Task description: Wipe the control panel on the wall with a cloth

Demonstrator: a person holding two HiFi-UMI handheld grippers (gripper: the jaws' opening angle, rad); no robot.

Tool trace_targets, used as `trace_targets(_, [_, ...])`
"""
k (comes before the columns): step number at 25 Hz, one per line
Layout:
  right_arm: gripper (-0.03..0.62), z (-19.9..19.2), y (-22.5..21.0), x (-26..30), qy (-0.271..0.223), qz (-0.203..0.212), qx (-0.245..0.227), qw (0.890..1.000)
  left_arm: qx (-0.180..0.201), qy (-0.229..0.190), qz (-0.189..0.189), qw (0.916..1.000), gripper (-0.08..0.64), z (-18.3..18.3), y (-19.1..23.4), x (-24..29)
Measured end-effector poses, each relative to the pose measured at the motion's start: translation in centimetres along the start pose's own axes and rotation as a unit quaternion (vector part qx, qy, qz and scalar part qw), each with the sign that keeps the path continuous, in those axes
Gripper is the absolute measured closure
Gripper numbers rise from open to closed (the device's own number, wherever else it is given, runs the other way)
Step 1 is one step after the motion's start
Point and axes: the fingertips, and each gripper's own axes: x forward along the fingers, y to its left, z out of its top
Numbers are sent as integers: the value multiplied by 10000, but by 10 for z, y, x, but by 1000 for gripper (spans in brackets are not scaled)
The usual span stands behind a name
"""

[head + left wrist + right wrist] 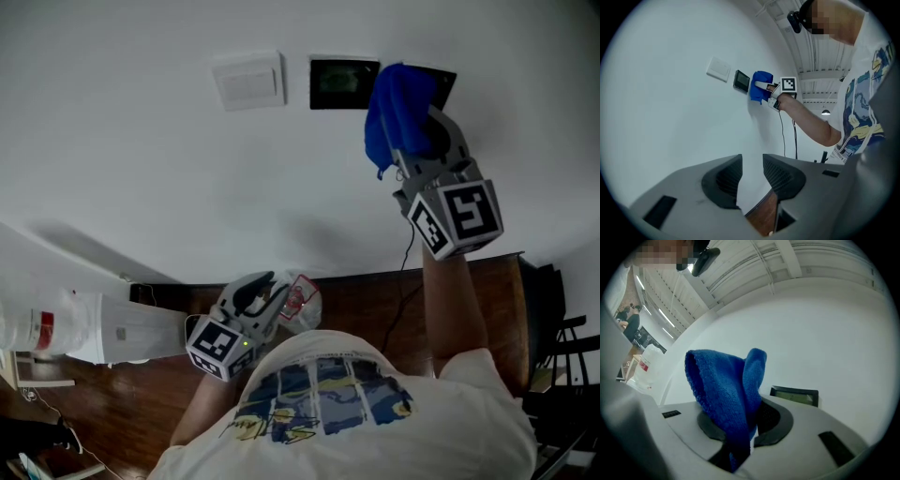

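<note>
Two dark control panels are set in the white wall. One panel [344,83] is bare. The other panel [442,82] is mostly covered by a blue cloth [398,111]. My right gripper [420,131] is raised to the wall and shut on that cloth. In the right gripper view the cloth [724,390] stands up from the gripper [745,420], with a panel [794,395] just right of it. My left gripper [267,286] hangs low by the person's chest, away from the wall. In its own view this gripper [751,173] is open with nothing between the jaws.
A white switch plate [247,81] sits left of the panels. A black cable [405,262] runs down the wall to the brown wood floor [375,300]. A white cylinder [84,328] lies at the left. A crumpled clear bag [302,298] shows by the left gripper. Dark chairs [562,347] stand at the right.
</note>
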Motion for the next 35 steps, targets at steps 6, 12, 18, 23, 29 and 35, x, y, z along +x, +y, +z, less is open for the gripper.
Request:
trace_targets(6, [494, 10, 49, 17, -165, 499, -76, 9986, -6, -41, 24, 10000, 430, 3, -3, -8])
trace_targets(12, [494, 13, 72, 49, -192, 663, -150, 9975, -79, -28, 208, 9997, 430, -5, 6, -27])
trace_targets(18, [494, 8, 70, 65, -56, 499, -225, 9985, -69, -112, 331, 9994, 430, -5, 13, -37])
trace_targets(23, [494, 3, 51, 61, 15, 290, -292, 9992, -88, -108, 298, 9995, 430, -7, 15, -35])
trace_targets(29, [494, -6, 17, 40, 181, -89, -383, 9991, -62, -86, 222, 9997, 430, -7, 15, -28])
trace_targets(35, [494, -16, -8, 24, 354, -346, -385, 9980, -51, -129, 123, 9998, 430, -5, 8, -21])
